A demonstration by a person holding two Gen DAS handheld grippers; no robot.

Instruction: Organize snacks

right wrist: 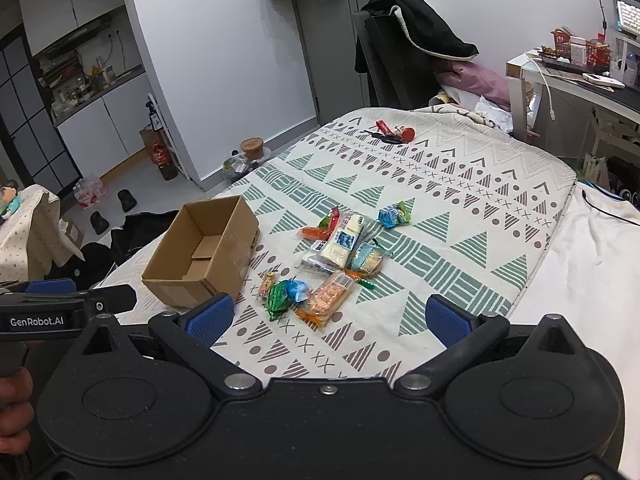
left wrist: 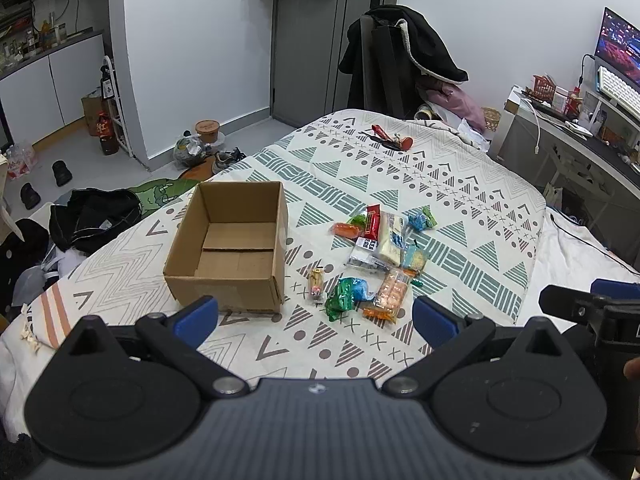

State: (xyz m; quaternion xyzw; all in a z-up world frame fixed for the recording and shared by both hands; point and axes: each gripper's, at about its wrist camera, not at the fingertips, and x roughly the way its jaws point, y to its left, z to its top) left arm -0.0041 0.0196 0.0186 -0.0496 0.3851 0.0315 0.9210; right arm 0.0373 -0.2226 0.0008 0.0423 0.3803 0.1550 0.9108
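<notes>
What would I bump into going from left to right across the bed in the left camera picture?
Cardboard box → small yellow snack stick → green wrapper → orange cracker pack → blue and green candy bag.

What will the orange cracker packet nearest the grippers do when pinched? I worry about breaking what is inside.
The orange cracker packet looks like thin clear film over stacked crackers, so probably light, crinkly and somewhat slippery. Its contents seem brittle; a hard squeeze may crack them. It lies flat, so it shouldn't roll.
</notes>
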